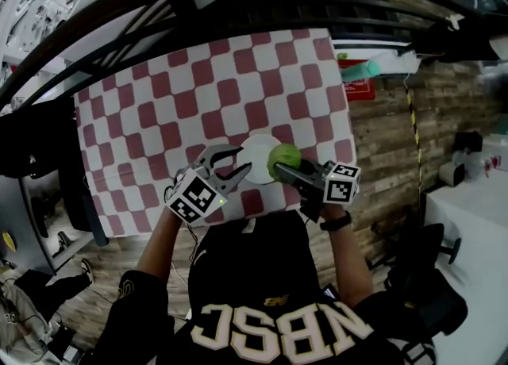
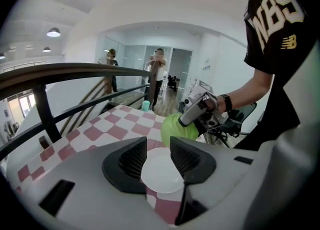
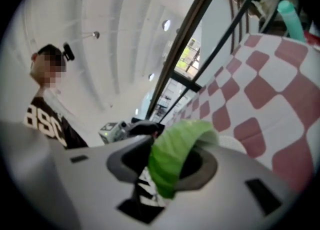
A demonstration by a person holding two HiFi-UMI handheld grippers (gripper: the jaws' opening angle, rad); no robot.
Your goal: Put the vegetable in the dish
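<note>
Vegetable [image 3: 175, 146], a green leafy ball, is sitting clamped in the right gripper's [image 1: 279, 170] jaws, hovering at the white dish's [image 1: 252, 155] right rim by the tabletop's [image 1: 159, 101] near edge. Left gripper's [image 2: 160, 146] jaws are standing apart at the opposite rim, pressing nothing. Lowering and releasing are remaining.

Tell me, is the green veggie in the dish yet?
Not yet. Done: the right tongs have picked up the vegetable and clamp it. In hand: it hangs at the white dish's right edge, while the left tongs stand open at the dish's other side. Left: bring it over the dish and let go.
</note>
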